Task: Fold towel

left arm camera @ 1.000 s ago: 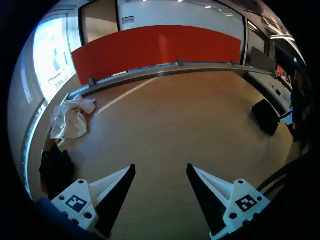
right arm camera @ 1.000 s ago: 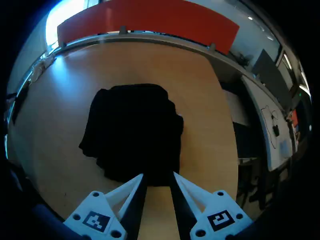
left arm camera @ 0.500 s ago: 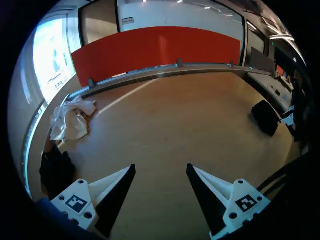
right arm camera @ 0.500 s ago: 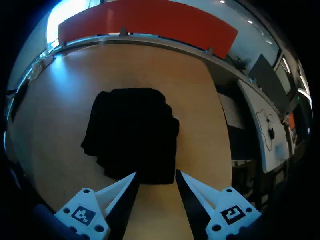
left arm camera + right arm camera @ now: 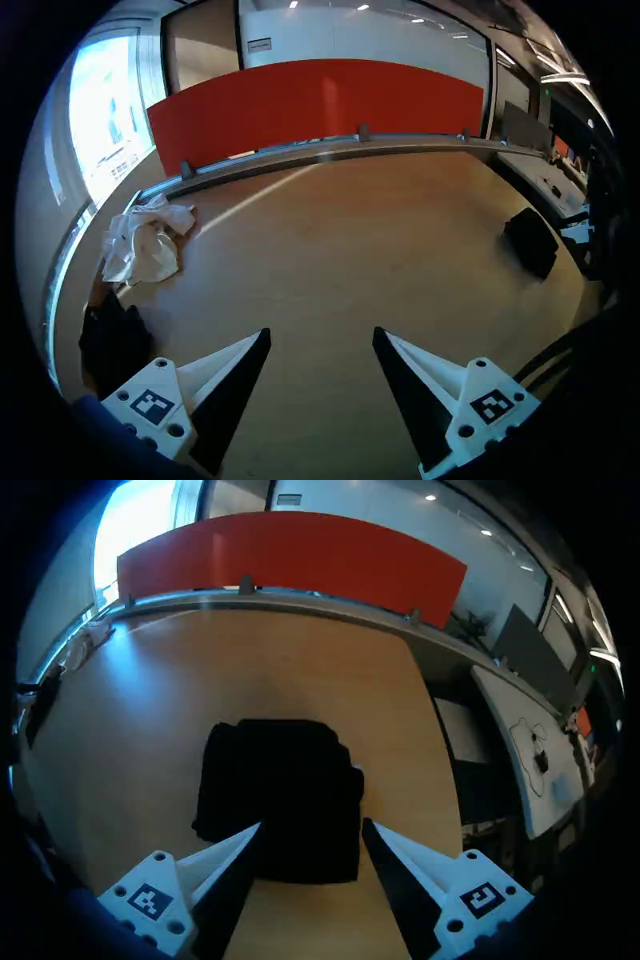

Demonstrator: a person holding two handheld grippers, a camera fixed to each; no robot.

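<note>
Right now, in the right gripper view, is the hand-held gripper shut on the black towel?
No, the hand-held gripper has its fingers wide apart, and the black towel lies flat on the table.

Daylight floods in from a window [image 5: 104, 128] at the left of the left gripper view, blown out to near white, and a pale streak of glare runs across the wooden counter [image 5: 360, 240] below the red panel [image 5: 320, 100]. In the right gripper view the upper left corner burns bright too — the counter nearby washes bluish. Small ceiling lights [image 5: 430, 497] dot the top. The black towel [image 5: 280, 792] reads as a flat dark patch, its folds lost. Both views bow strongly at the rims; mid-frame is sharp.
</note>
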